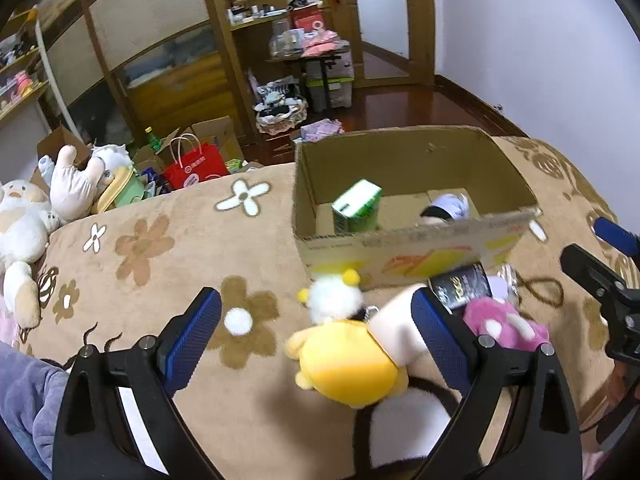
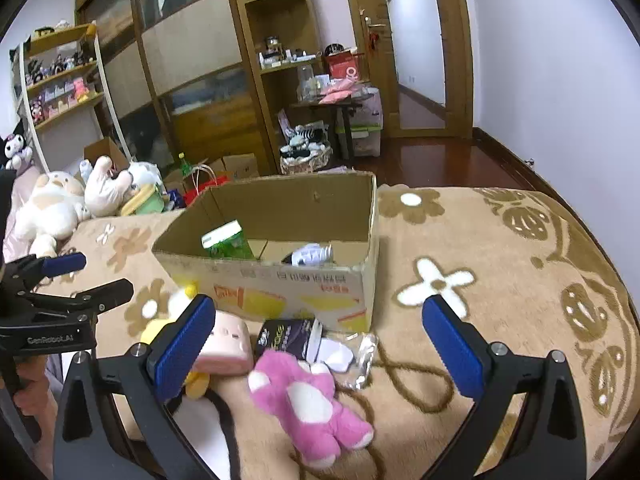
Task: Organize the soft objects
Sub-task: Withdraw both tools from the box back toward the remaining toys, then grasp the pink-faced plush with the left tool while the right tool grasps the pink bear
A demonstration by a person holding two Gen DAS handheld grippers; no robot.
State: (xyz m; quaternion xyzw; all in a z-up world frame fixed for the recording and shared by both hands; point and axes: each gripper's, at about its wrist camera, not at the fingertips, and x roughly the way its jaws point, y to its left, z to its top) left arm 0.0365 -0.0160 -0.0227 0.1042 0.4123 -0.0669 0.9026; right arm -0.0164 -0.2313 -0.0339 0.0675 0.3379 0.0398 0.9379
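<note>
A yellow plush (image 1: 348, 364) with a white head lies on the brown flowered blanket (image 1: 160, 248), between the fingers of my open left gripper (image 1: 316, 332). A pale pink cube toy (image 1: 396, 328) leans against it by the right finger. A pink and white plush (image 2: 312, 400) lies between the fingers of my open right gripper (image 2: 318, 346), untouched. Behind the toys stands an open cardboard box (image 2: 280, 292) holding a green carton (image 2: 226, 240) and a white bundle (image 2: 312, 254). A black packet (image 2: 284, 336) and a clear-wrapped white item (image 2: 340, 354) lie against the box front.
Large white plush toys (image 1: 24, 220) lie at the blanket's left edge. Beyond the bed stand a red paper bag (image 1: 196, 168), boxes, wooden shelves and a basket on the floor. A black band with white fur (image 1: 400, 420) lies under the left gripper.
</note>
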